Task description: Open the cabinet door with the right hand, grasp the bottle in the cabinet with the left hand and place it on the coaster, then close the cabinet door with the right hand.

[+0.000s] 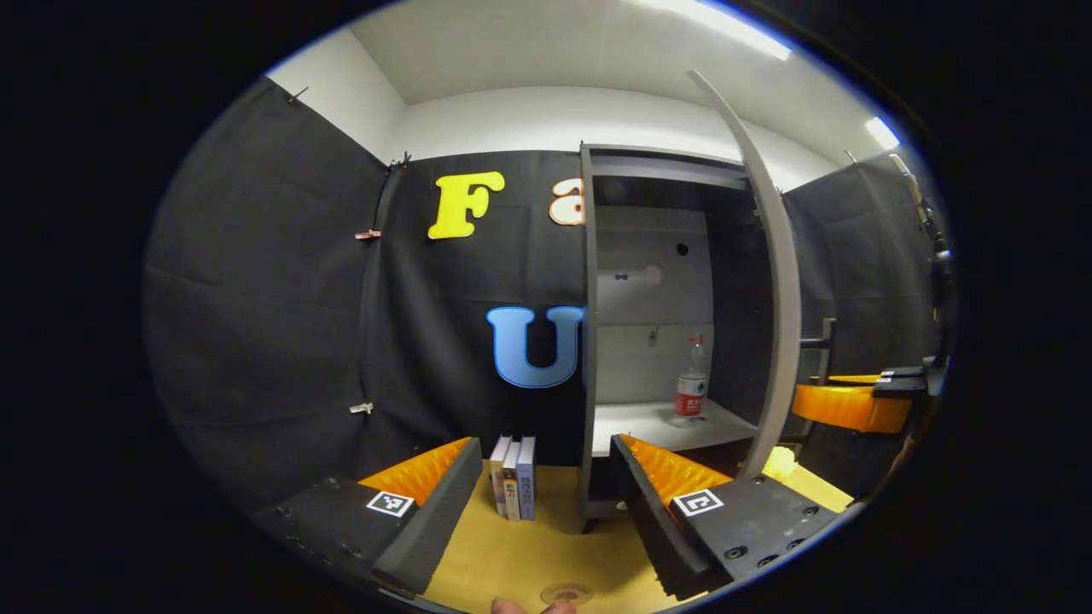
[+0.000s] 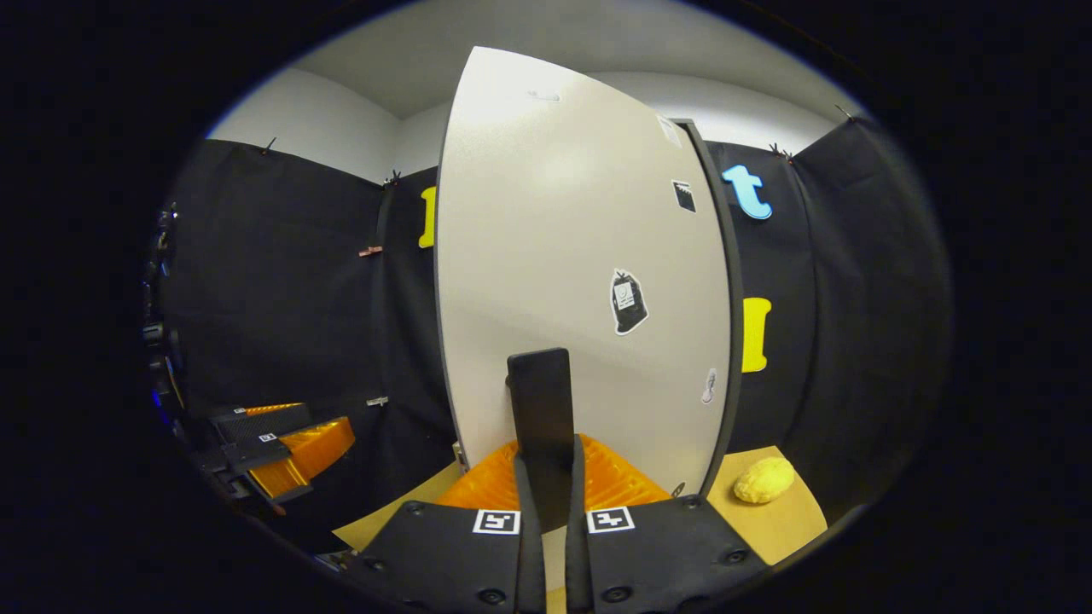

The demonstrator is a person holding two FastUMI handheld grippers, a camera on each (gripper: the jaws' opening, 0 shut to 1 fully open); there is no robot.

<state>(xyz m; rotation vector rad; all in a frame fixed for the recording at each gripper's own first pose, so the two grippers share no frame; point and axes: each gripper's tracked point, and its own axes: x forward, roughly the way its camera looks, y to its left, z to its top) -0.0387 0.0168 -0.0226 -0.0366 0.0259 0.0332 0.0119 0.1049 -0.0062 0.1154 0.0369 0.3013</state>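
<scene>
Three books (image 1: 514, 476) stand upright, side by side, on the tan tabletop (image 1: 512, 554) against the black cloth wall (image 1: 256, 298). A lumpy yellow object (image 2: 763, 479), perhaps a sponge or toy, lies on the tabletop toward the corner. Small clips (image 1: 368, 234) pin the cloth at its seams beneath a white ceiling with strip lights (image 1: 725, 21).

Left gripper view is aimed from low over the table (image 1: 546, 546), set back, into the open cabinet (image 1: 653, 341); right gripper view is pressed close against the door (image 2: 580, 281) front; door and table are shared.
</scene>
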